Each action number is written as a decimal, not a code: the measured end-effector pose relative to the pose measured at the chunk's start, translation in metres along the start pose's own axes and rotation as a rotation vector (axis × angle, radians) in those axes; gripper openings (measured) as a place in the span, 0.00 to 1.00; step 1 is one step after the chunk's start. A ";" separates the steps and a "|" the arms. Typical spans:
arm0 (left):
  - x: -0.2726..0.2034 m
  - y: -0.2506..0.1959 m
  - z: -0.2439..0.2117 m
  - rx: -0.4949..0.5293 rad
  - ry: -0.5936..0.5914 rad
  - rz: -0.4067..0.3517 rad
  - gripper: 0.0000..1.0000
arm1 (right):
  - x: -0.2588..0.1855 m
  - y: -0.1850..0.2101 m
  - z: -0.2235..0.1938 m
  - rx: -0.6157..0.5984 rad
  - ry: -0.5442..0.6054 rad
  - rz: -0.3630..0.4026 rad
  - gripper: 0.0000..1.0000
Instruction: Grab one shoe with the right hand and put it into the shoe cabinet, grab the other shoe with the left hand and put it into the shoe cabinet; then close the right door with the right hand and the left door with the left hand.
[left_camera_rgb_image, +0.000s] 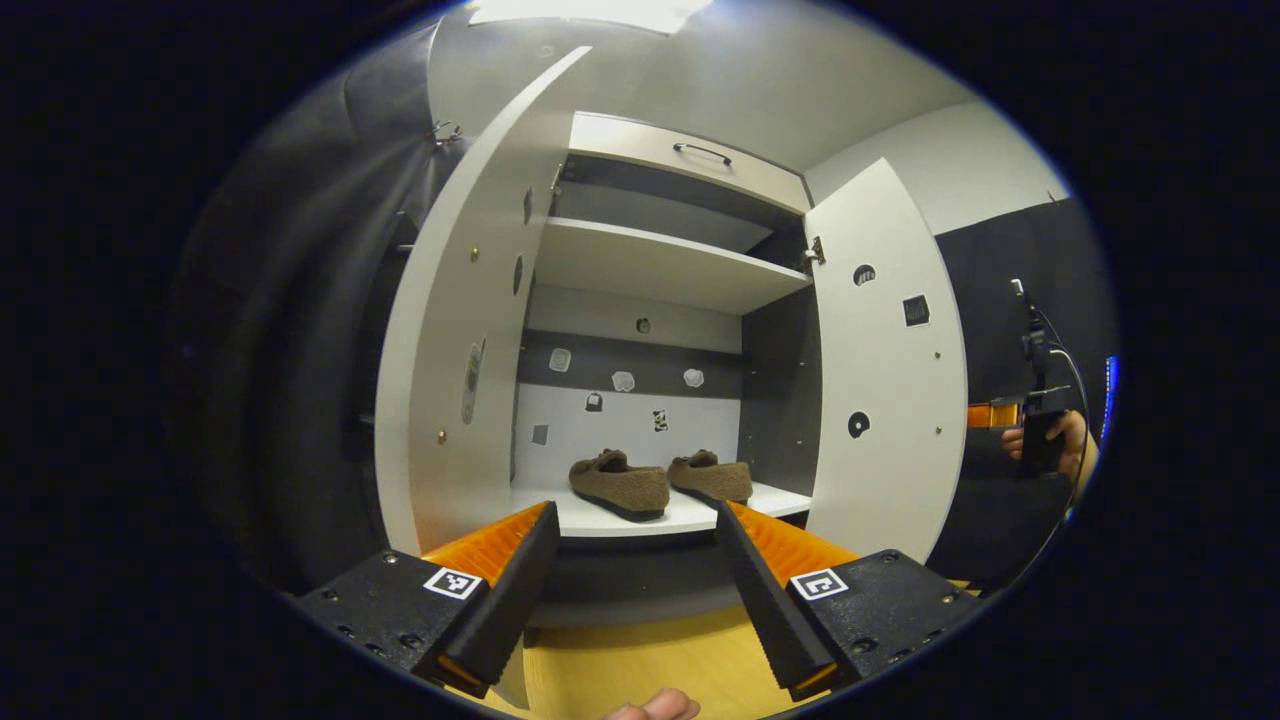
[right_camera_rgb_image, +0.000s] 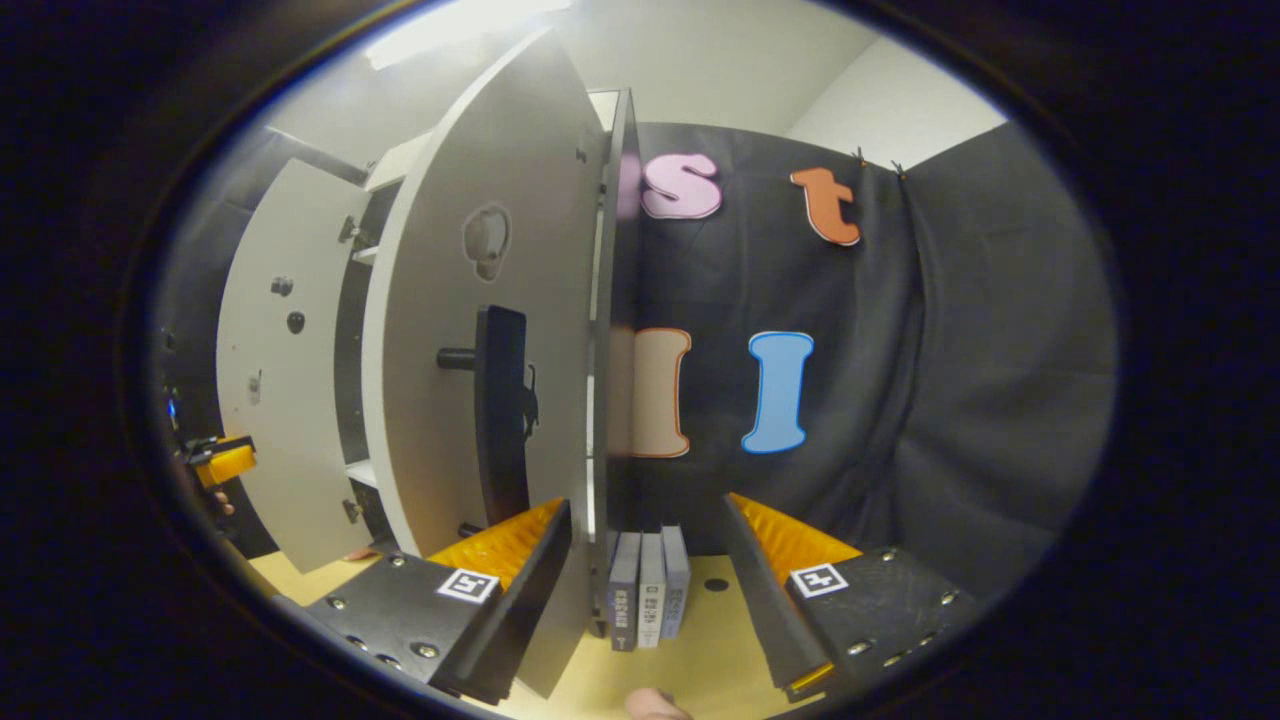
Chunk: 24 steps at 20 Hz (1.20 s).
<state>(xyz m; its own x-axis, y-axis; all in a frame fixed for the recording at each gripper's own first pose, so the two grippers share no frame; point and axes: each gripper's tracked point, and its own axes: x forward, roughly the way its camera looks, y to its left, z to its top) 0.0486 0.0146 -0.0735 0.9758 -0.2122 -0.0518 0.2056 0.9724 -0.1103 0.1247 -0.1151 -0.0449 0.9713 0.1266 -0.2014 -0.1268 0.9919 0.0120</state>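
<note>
Two brown fuzzy shoes, one and the other, sit side by side on the lower shelf of the white shoe cabinet. Both doors stand open: the left door and the right door. My left gripper is open, a short way in front of the shelf, with nothing between its fingers. In the right gripper view, my right gripper is open at the right door's outer side, below its black handle. The door's free edge stands just inside the gap, by the left finger.
Three thin books stand on the yellow floor beside the cabinet, between my right fingers. The upper shelf is bare and a drawer front sits above it. A hand holds the right gripper beyond the right door. Black cloth hangs around.
</note>
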 end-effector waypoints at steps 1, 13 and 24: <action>0.002 -0.002 -0.004 0.002 0.011 -0.001 0.99 | 0.001 0.011 0.000 0.010 -0.005 0.023 0.88; 0.006 -0.014 -0.008 0.028 0.018 -0.042 0.96 | 0.025 0.122 -0.006 0.008 -0.002 0.185 0.92; -0.005 -0.007 -0.003 0.042 0.005 -0.012 0.93 | 0.020 0.153 -0.023 -0.039 0.007 0.224 0.92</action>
<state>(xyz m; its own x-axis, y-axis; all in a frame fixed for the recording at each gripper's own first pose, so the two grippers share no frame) 0.0425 0.0084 -0.0755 0.9729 -0.2243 -0.0559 0.2203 0.9730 -0.0690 0.1205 0.0388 -0.0700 0.9164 0.3437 -0.2051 -0.3474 0.9375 0.0191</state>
